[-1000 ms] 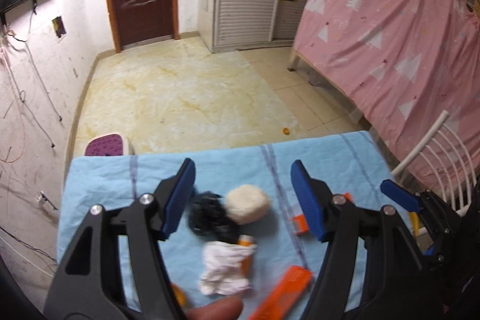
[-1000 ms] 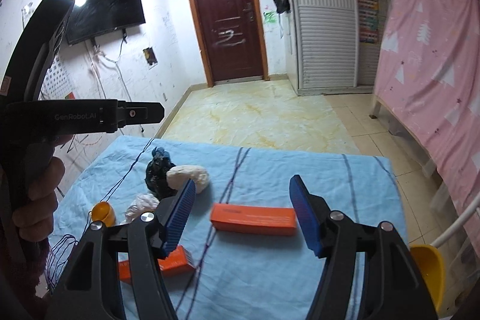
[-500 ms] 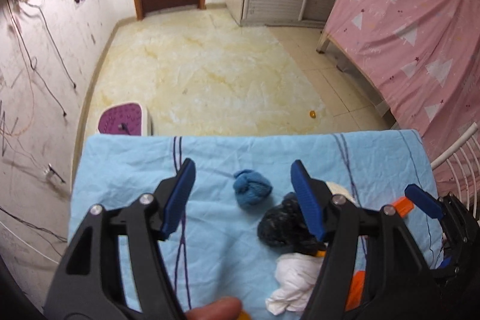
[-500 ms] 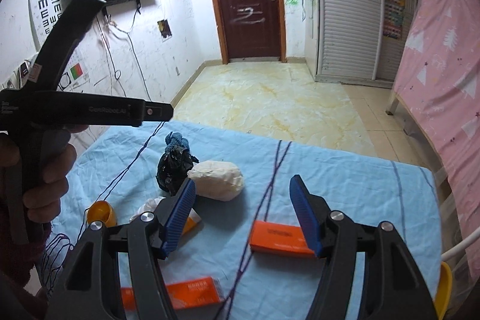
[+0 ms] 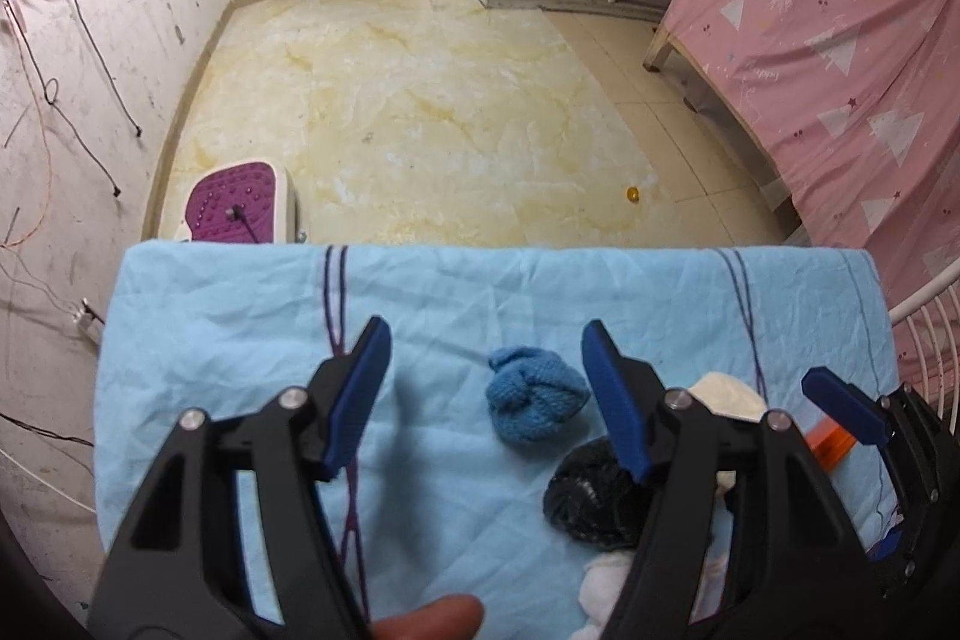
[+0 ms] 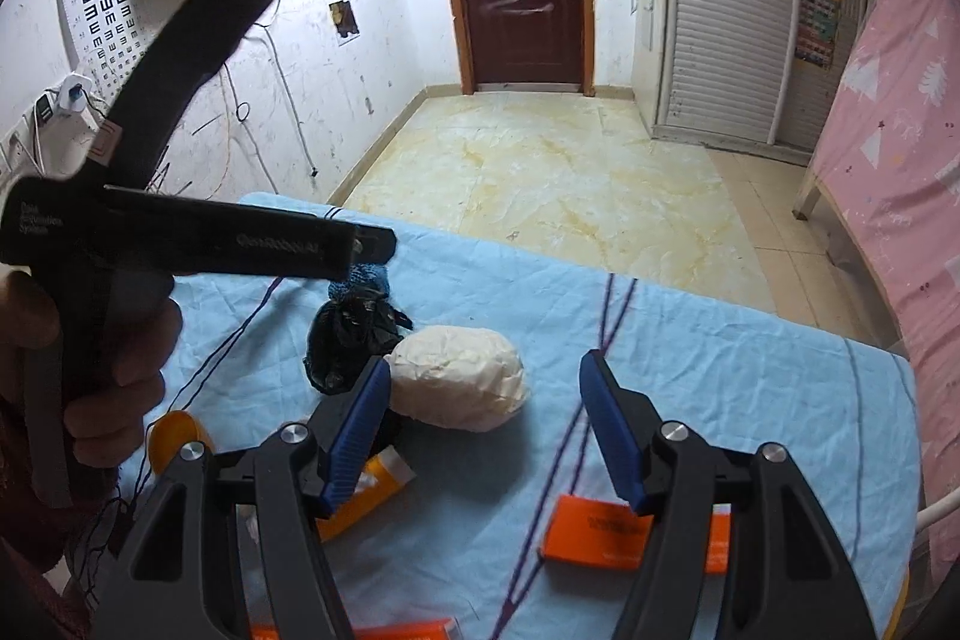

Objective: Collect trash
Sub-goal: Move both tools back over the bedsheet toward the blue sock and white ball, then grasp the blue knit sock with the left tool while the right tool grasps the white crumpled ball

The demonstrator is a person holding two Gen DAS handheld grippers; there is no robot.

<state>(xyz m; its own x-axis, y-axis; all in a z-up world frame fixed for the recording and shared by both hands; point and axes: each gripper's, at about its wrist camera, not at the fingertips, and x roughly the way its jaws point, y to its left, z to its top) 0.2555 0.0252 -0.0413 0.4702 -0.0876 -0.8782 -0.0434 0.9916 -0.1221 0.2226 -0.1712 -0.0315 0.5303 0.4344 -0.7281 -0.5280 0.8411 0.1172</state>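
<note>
A blue knitted wad point(image 5: 534, 400) lies on the light blue cloth point(image 5: 240, 316), between the fingers of my open, empty left gripper point(image 5: 486, 388). A black crumpled bag point(image 5: 591, 499) and a cream paper ball point(image 5: 726, 394) lie to its right, with a white tissue point(image 5: 603, 583) below them. In the right wrist view the cream ball point(image 6: 462, 385) sits just ahead of my open, empty right gripper point(image 6: 483, 418), toward its left finger. The black bag point(image 6: 348, 334) and blue wad point(image 6: 366, 277) lie beyond it. The left gripper's body crosses that view at the left.
Orange boxes point(image 6: 630, 526) and an orange-yellow tube point(image 6: 360, 496) lie on the cloth near the right gripper, and a yellow cap point(image 6: 174, 436) at its left. A purple stool point(image 5: 237, 205) stands past the table's far edge. A pink-draped bed point(image 5: 840, 40) is at the right.
My left gripper has swung left and forward, so the blue wad came into view and now lies between its fingers. My right gripper has moved left, toward the cream ball.
</note>
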